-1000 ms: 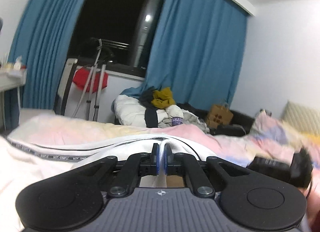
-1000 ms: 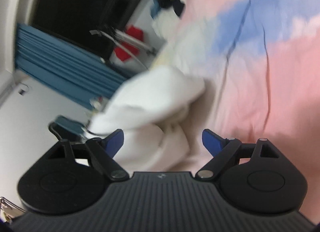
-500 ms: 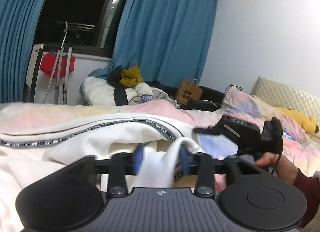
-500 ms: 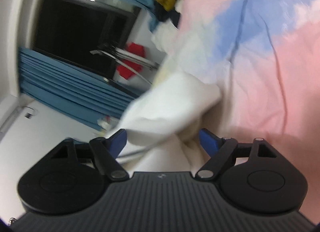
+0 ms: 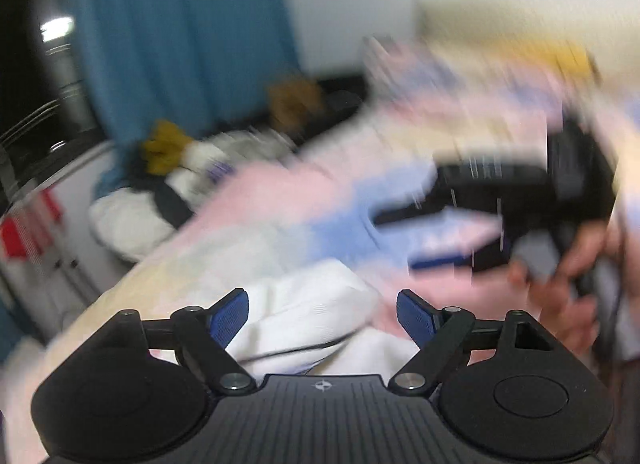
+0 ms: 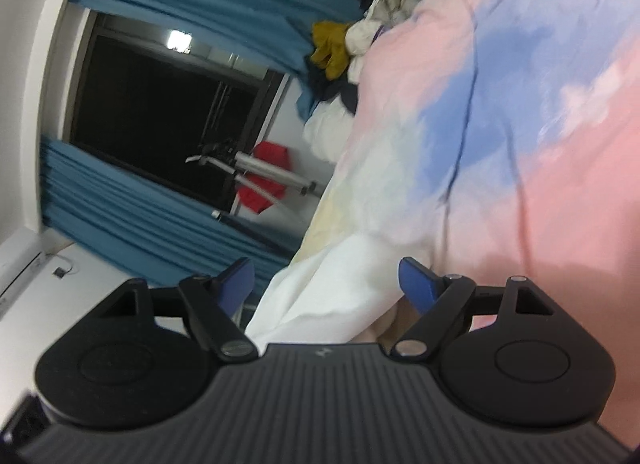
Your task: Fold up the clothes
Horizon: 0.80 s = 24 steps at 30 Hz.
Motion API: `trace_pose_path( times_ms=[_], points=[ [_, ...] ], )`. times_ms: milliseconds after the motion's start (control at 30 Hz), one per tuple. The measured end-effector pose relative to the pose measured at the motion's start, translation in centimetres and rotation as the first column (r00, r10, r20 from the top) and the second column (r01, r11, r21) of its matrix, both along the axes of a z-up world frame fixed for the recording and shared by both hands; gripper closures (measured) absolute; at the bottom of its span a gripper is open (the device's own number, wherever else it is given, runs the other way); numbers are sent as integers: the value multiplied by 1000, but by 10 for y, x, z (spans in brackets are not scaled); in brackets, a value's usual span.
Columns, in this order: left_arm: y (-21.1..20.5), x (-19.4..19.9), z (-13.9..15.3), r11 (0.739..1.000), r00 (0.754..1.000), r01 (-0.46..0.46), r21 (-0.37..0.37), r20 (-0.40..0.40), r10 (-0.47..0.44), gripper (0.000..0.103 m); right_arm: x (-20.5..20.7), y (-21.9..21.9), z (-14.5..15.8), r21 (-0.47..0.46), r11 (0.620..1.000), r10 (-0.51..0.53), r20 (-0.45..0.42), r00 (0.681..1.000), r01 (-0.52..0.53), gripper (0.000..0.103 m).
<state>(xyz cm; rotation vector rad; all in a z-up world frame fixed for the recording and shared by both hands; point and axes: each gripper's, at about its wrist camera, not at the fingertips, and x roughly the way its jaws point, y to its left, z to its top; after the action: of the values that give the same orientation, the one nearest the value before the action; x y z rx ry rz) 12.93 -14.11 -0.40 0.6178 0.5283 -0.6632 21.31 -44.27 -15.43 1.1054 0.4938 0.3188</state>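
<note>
Just let go of the cloth.

Left gripper [image 5: 323,318] jaws just swung wide, nothing pinched; right gripper [image 6: 328,282] wide too, empty. Soft white folded garment [image 5: 316,316] now lying loose near the edge of the pink-and-blue bed cover [image 6: 560,191]. Probably one fold done, ready for the next grab.

Left gripper [image 5: 323,318] no longer clamped on white cotton garment [image 5: 312,316]; blue-padded jaws just opening wide, cloth lying loose between, view swung rightward.
</note>
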Motion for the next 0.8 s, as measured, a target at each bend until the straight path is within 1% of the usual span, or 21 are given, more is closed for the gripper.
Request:
trace_pose_path(
  times_ms=[33,67,100,167,200,233,267,300,367,400,433,500,533,567,600,667,700,733,800],
  points=[
    [-15,8,-10,997,1000,17,72,4,-17,21,-1,-5,0,-8,1000,-16,-2,1000,16,21],
    [-25,19,-20,992,1000,10,125,-8,-9,22,-1,-9,0,-12,999,-32,-3,999,31,21],
    [-34,30,-30,984,1000,0,176,-21,4,27,-1,-13,-1,-16,999,-45,-5,999,45,21],
    [-53,51,-51,961,998,-17,275,-46,31,37,-1,-19,-5,-12,998,-55,-15,998,55,21],
    [-62,62,-61,946,997,-25,324,-57,46,57,0,-20,-7,-4,999,-52,-21,998,51,21],
    [-68,70,-68,938,996,-28,346,-68,55,84,1,-20,-9,2,999,-47,-27,999,47,21],
    [-71,78,-71,934,995,-53,353,-65,81,89,1,-20,-11,5,999,-41,-35,999,42,21],
    [-71,88,-64,942,993,-73,329,-68,101,92,2,-20,-12,5,999,-36,-41,998,37,21],
    [-63,103,-33,967,990,-121,225,-45,134,93,-1,-19,-12,7,999,-31,-47,998,32,21],
    [-60,110,-16,975,988,-144,170,-33,151,94,-2,-18,-11,8,1000,-29,-49,998,30,21],
    [-50,120,3,977,983,-180,111,-23,184,94,-2,-17,-11,5,1000,-28,-46,999,28,21],
    [-29,142,43,967,967,-253,-9,-10,253,94,-3,-15,-9,-3,999,-33,-40,999,33,21],
    [-19,153,61,956,958,-288,-61,0,288,94,-2,-15,-8,-7,999,-35,-37,999,35,21],
    [-6,165,78,938,945,-326,-116,3,328,94,-2,-15,-8,-11,999,-37,-34,999,36,21],
    [8,180,94,913,928,-368,-176,-2,374,94,-2,-14,-8,-13,999,-34,-32,999,34,21],
    [35,207,113,859,894,-432,-274,-7,448,94,1,-12,-10,-25,999,-25,-36,999,24,21],
    [46,222,117,832,872,-464,-306,12,490,94,2,-10,-11,-33,999,-21,-41,999,20,21],
    [56,237,115,810,850,-494,-318,23,527,93,3,-9,-12,-38,999,-17,-47,999,16,21],
    [78,268,93,766,807,-556,-322,11,590,92,7,-7,-17,-37,999,-7,-67,998,5,21]
  ],
)
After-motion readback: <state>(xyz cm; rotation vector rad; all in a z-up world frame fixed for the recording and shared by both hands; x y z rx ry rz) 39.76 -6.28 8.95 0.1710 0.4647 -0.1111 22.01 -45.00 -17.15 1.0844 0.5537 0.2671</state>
